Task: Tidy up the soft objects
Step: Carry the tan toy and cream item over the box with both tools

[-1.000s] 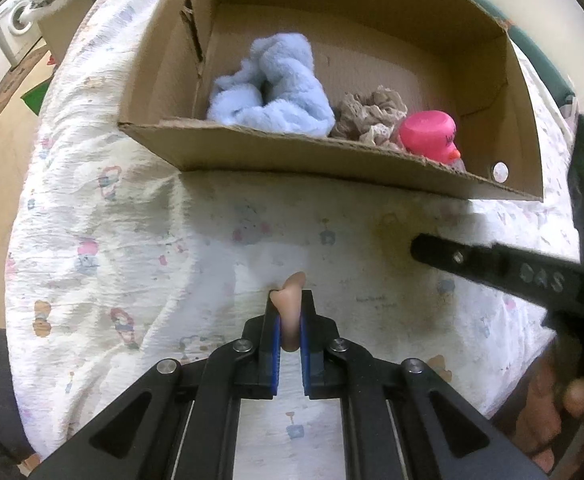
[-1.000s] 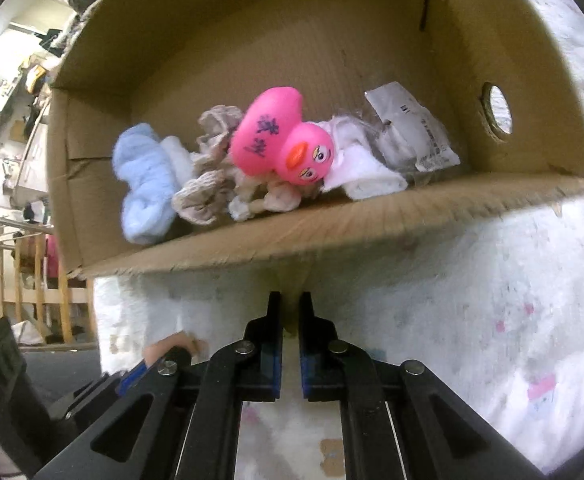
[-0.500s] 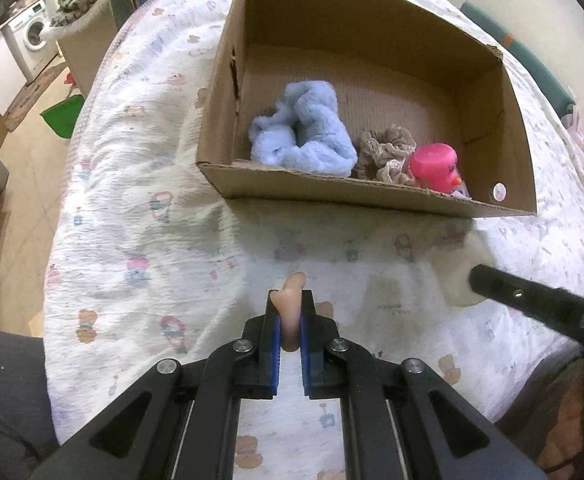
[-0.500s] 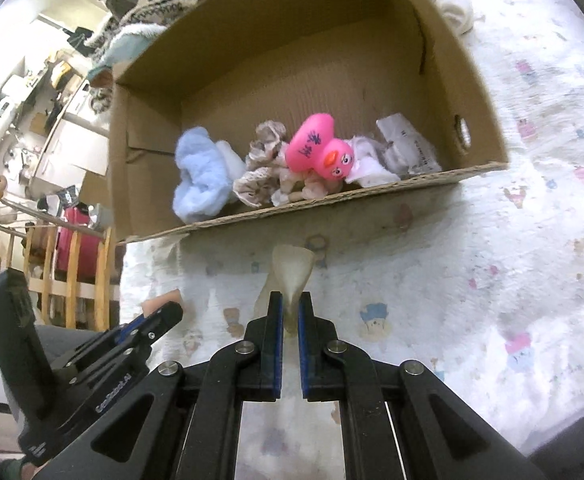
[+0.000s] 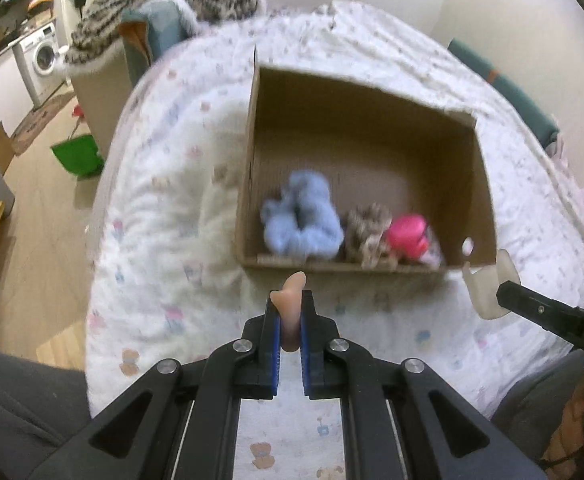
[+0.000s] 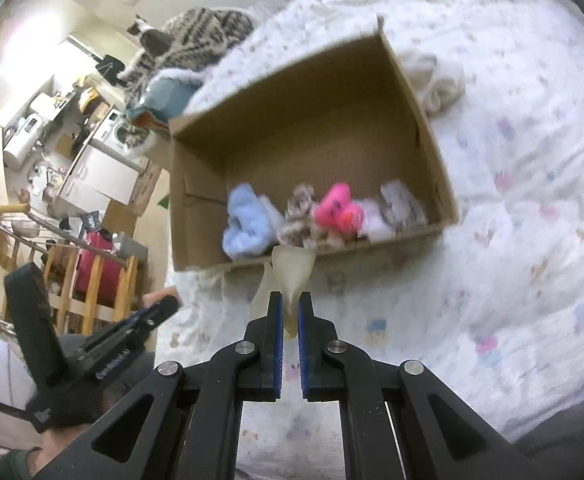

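Left gripper [image 5: 290, 320]: held low at the bottom centre of the left wrist view, pointed toward the cardboard box [image 5: 252, 184]; the jaws are clamped on a small peach-coloured soft piece [image 5: 291, 300], whose curled tip sticks up above the fingertips. In the right wrist view it is seen at lower left [image 6: 160, 308].

Right gripper [image 6: 290, 312]: held at the bottom centre of the right wrist view, also aimed at the box [image 6: 420, 128]; the jaws are closed on a pale, translucent cream soft piece [image 6: 292, 270], which flares out wide above the fingertips. In the left wrist view this piece [image 5: 488, 286] is seen at right, just in front of the box's right corner.

Box: open-topped, set on a white printed bedcover [image 5: 164, 216], in the upper middle of both views. Along its near wall are lined a light blue fluffy cloth [image 5: 302, 222], a beige frilly scrunchie [image 5: 366, 230], a pink rubber duck [image 5: 406, 234] and white crumpled items [image 6: 402, 208]. Contents are blurred.
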`<state>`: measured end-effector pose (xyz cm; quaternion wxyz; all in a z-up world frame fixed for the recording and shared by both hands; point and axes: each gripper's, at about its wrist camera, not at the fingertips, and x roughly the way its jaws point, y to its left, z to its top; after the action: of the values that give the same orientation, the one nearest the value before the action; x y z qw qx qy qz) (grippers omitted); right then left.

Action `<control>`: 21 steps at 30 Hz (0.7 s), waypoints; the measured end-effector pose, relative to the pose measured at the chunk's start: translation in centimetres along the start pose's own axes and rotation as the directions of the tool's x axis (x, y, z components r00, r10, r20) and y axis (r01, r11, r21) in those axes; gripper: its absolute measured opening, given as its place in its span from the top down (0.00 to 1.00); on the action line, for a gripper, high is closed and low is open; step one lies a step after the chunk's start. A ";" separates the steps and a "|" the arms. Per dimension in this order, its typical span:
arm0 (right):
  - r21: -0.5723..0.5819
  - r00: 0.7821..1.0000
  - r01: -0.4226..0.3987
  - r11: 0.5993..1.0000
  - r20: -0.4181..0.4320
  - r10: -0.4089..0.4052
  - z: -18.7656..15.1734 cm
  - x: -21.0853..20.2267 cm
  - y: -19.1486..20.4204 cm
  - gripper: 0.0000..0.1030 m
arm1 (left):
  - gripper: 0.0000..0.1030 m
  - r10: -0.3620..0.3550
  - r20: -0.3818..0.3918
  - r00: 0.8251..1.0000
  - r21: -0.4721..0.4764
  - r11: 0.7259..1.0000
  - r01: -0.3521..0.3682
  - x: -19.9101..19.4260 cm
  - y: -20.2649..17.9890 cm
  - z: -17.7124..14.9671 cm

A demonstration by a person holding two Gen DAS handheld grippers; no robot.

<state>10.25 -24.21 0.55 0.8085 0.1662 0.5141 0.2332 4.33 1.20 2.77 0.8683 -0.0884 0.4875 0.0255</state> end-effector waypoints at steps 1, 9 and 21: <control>-0.008 1.000 0.003 1.000 0.017 -0.003 0.4 -0.4 0.2 0.92 | 0.93 -0.003 0.011 1.000 0.003 1.000 0.003 -0.3 0.1 0.4; -0.022 0.994 0.007 1.000 0.112 -0.004 4.2 -2.1 0.0 0.92 | 0.93 -0.005 0.091 0.996 0.073 0.997 -0.002 -0.7 -1.0 4.4; -0.006 0.995 0.055 0.998 0.090 -0.054 7.3 1.3 -2.0 0.92 | 0.92 -0.050 0.084 0.995 0.132 0.991 0.039 3.2 -3.9 7.6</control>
<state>17.80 -25.38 1.56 0.8375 0.1589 0.4806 0.2057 12.95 -1.42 4.43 0.8931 -0.0414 0.4475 -0.0219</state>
